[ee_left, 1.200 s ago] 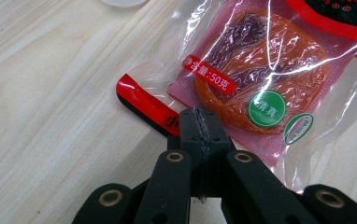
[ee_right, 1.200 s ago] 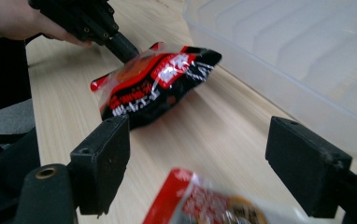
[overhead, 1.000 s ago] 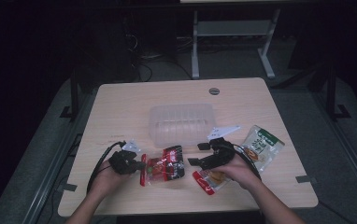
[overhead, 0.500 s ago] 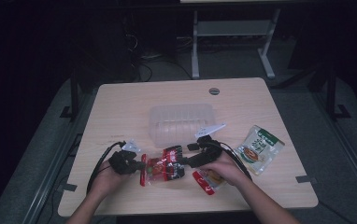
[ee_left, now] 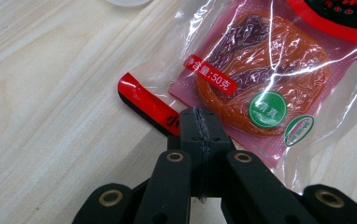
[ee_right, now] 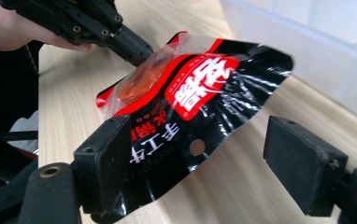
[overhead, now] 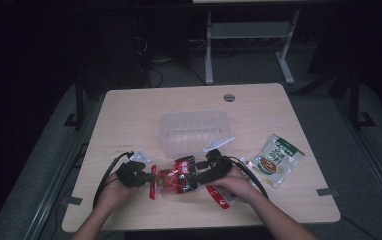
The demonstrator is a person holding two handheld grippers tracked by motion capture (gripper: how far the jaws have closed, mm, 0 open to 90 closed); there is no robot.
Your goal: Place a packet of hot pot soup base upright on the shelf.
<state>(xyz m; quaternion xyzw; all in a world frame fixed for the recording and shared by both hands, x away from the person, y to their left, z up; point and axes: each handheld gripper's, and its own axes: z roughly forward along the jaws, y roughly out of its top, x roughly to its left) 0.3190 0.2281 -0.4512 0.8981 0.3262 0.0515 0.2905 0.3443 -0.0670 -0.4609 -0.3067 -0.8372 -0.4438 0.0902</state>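
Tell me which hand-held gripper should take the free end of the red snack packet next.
Right. The right hand-held gripper stands open with the red snack packet's free end between its jaws, so it probably only needs to close. The left hand-held gripper is already shut on the opposite edge.

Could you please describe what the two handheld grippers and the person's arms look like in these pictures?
Both the left gripper and the right gripper are matte black linkages with brass-coloured pivot pins. Each has blocky rectangular pads, carries a grey three-cornered plate on top and trails a looping black cable. The forearms are bare, with no sleeves in view.
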